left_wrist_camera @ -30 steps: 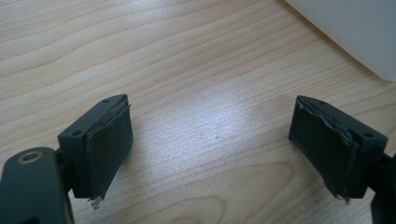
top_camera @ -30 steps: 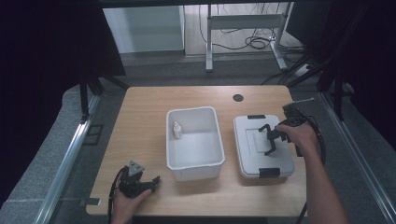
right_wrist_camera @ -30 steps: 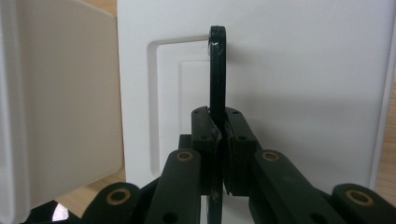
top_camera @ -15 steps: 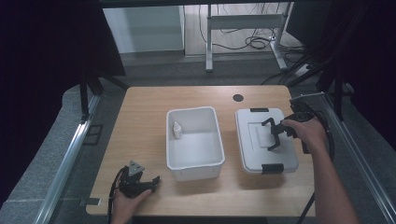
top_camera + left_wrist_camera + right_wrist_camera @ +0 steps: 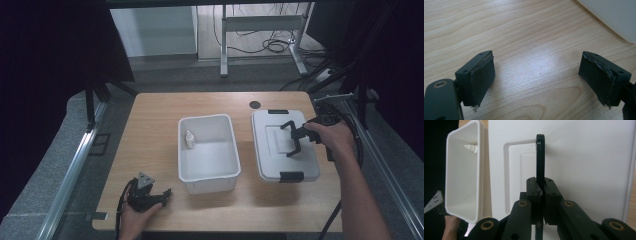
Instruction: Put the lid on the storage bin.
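Table [image 5: 150,130]: left half bare wood, open passage from near edge to far edge; left gripper [image 5: 150,195] rests at near-left corner, jaws spread wide over bare wood, nothing between them; bin [image 5: 208,186] stands mid-table, walls upright, just beside that gripper; interior open from above, small bottle [image 5: 190,139] at its far-left corner, rest of floor free; lid [image 5: 285,145] lies flat right of bin, narrow strip of wood between the two; black handle [image 5: 540,157] rises from lid, right gripper [image 5: 295,140] pinched tight on it; dark disc [image 5: 255,104] near far edge; near edge in front of bin and lid free.
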`<state>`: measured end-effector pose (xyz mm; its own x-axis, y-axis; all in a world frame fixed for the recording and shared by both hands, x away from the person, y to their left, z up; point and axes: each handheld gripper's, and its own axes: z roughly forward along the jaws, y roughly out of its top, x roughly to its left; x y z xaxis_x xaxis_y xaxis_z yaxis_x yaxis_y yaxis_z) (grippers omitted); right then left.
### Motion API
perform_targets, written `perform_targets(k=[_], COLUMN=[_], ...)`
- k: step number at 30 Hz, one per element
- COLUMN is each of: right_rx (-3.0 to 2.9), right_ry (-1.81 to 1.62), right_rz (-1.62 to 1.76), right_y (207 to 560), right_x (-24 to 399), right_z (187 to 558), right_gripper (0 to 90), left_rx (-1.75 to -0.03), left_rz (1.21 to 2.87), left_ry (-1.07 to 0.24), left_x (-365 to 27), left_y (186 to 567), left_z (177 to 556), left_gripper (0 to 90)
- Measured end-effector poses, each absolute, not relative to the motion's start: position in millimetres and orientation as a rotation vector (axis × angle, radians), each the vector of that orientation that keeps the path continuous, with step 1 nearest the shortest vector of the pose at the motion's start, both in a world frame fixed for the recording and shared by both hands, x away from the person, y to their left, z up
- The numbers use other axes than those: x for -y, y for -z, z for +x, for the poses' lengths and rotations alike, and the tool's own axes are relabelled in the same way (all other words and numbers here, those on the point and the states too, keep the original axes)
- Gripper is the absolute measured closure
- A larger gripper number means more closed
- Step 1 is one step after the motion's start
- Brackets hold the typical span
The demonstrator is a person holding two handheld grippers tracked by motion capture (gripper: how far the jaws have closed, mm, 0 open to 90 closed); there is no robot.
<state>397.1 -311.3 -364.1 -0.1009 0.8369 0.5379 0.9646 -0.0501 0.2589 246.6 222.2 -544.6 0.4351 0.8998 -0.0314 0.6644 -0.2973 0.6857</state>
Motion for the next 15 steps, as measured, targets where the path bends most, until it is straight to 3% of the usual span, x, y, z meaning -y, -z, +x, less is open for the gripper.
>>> perform_targets(k=[15], right_rx=[2.006], right_ry=[0.898], right_rz=[-1.906], right_y=[347.9], right_x=[298.4], right_z=[397.2], right_gripper=[84.5], left_rx=[-1.31], left_rz=[2.061], left_ry=[-0.482], left_x=[-222.2], left_y=[544.6], left_z=[246.6], left_gripper=[13.4])
